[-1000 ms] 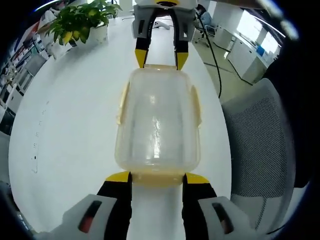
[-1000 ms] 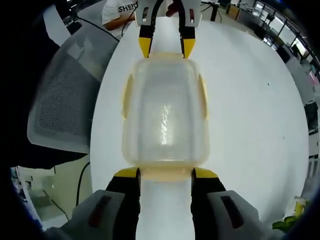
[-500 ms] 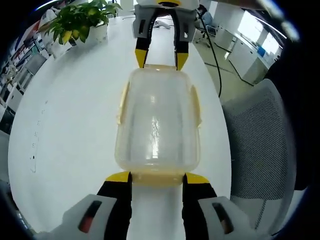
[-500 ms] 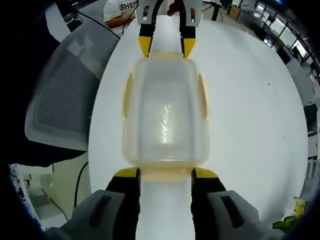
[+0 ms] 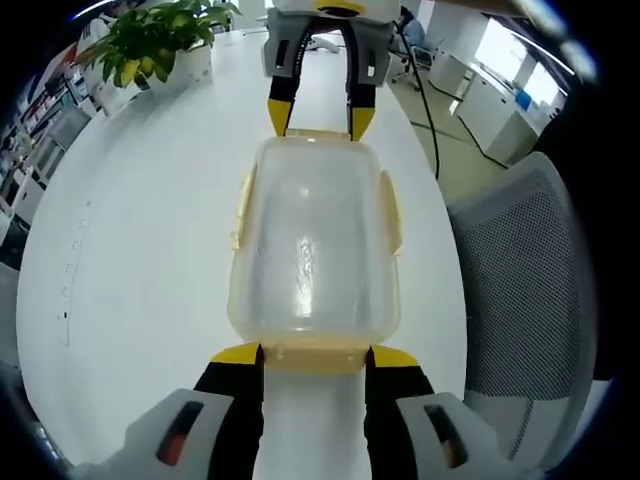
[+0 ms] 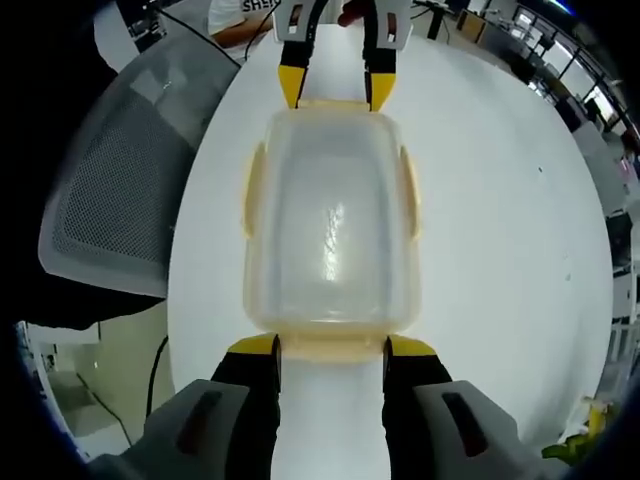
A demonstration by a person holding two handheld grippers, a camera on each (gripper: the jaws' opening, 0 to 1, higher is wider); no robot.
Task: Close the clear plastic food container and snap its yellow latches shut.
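On the white surface (image 5: 130, 230), my two hand-held grippers, left (image 5: 310, 355) and right (image 6: 328, 348), jaws spread, bracket the lidded clear plastic food container (image 5: 312, 245) at its end latches; pressing these down comes next.

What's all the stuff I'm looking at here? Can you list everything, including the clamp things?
Food container: one, clear plastic with its lid on, in the middle of the table, lying between the two grippers.
Latches: yellow, one on each long side and one at each end; whether they are snapped is hard to tell.
Table: one, white, under the container.
Potted plant: one, green leaves in a white pot, at the far end of the table in the left gripper view.
Mesh chair: one, grey, beside the table.
Cable: one, dark, hanging off the table edge.
Left gripper: one, black with yellow-tipped fingers, at one end latch.
Right gripper: one, same colours, at the opposite end latch.
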